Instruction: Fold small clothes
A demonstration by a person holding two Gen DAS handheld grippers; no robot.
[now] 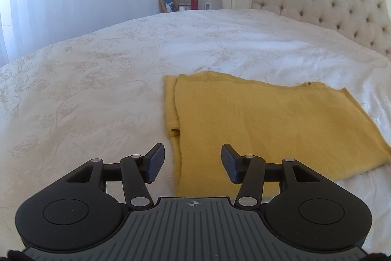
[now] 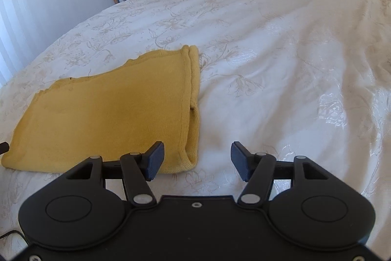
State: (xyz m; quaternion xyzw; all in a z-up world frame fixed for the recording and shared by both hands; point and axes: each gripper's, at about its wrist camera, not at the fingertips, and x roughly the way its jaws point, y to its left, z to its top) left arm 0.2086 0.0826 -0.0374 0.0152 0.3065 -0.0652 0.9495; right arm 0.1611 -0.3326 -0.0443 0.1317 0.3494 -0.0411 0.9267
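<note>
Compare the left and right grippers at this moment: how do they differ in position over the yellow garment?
The left gripper hangs over the yellow garment's left edge; the right gripper hangs at its right edge, one finger over cloth, the other over the white bedspread. Both are open, holding nothing.

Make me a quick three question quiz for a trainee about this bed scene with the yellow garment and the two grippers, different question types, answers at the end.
1. True or false: the left gripper is clamped on the yellow garment.
2. Multiple choice: in the right wrist view, the right gripper is near which part of the garment? A) its near right corner B) its far left corner C) its middle
3. Fill in: the garment lies on the white ____.

Key: 1. False, both grippers are open and holding nothing. 2. A. 3. bedspread.
</note>
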